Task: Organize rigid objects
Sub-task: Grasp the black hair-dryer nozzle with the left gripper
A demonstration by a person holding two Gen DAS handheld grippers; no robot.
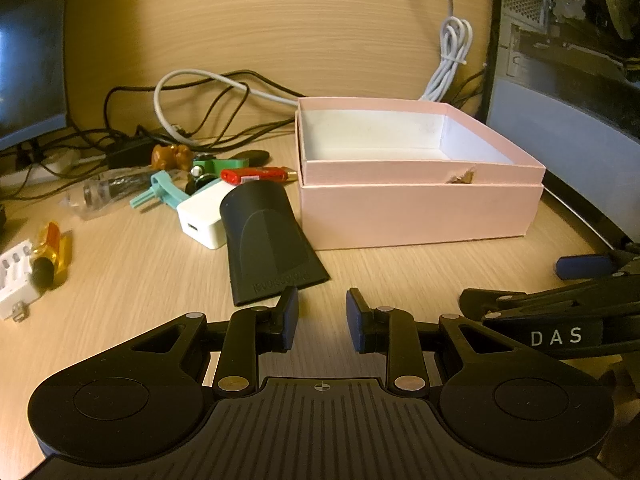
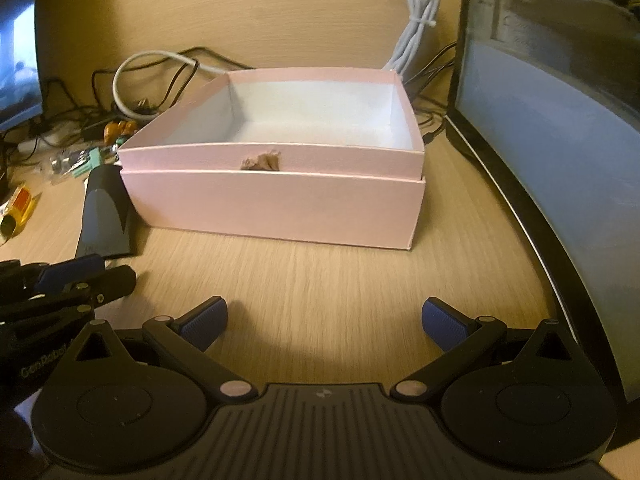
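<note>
An empty pink box (image 1: 420, 216) with a white inside stands open on the wooden desk; in the right wrist view the pink box (image 2: 276, 208) is straight ahead. Left of it lie a black nozzle (image 1: 268, 240), a white charger (image 1: 202, 216), a red USB stick (image 1: 256, 175), a teal clip (image 1: 160, 192), a brown figurine (image 1: 172, 156) and a yellow piece (image 1: 52, 248). My left gripper (image 1: 322, 320) hovers just before the nozzle's wide end, jaws slightly apart with nothing between them. My right gripper (image 2: 324, 322) is wide open over bare desk in front of the box.
Tangled black and grey cables (image 1: 192, 92) lie behind the small objects. A white plug block (image 1: 16, 276) sits at the far left. A dark screen (image 2: 560, 140) borders the desk on the right, and a monitor (image 1: 28, 60) stands at the left.
</note>
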